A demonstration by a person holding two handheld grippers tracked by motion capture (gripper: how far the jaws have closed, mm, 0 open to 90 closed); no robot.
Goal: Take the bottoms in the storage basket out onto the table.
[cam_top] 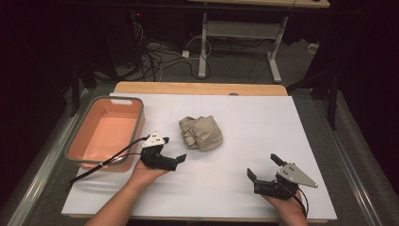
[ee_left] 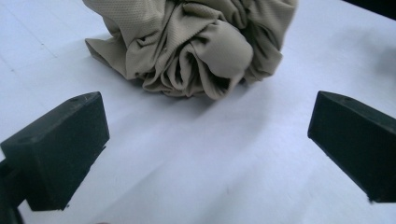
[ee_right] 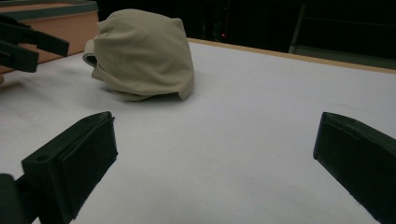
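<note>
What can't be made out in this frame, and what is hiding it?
- Cloth bundle: what garment it is; crumpled in every view, top cropped in the left gripper view.
- Orange basin: near inner wall hidden by its own rim, high view; mostly cut off in the right gripper view.
- Left gripper: far jaw hidden behind its body, high view.

A crumpled beige cloth (cam_top: 201,132) lies between an orange tub (cam_top: 107,132) and two open tongs.

Lab: floor cables (cam_top: 150,59), black drapes (cam_top: 42,37)
</note>
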